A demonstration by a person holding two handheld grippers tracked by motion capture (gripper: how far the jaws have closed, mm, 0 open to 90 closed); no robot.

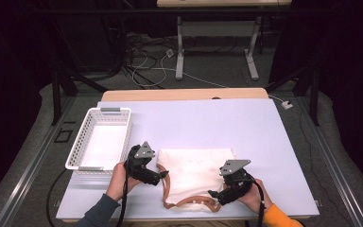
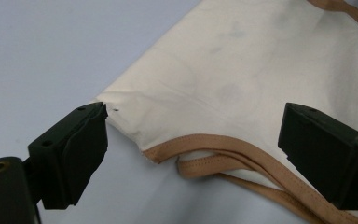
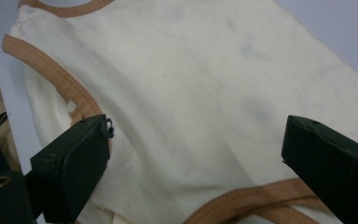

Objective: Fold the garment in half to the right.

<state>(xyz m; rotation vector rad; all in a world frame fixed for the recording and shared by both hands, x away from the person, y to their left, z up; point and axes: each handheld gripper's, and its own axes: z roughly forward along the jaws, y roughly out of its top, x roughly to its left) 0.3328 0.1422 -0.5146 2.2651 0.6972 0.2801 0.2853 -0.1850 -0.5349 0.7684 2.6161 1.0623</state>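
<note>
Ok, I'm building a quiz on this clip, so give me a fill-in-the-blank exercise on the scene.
1. The cream bag has straps of a ____ colour.
2. The white basket stands to the ____ of the bag in the high view.
3. The jaws of the left gripper stand ____, with the bag's corner between them.
4. The person's right sleeve is ____.

Missing words: tan; left; open; yellow

Bag [image 1: 196,172] lies on table [image 1: 264,142] — basket [image 1: 82,137] to its left.
</note>
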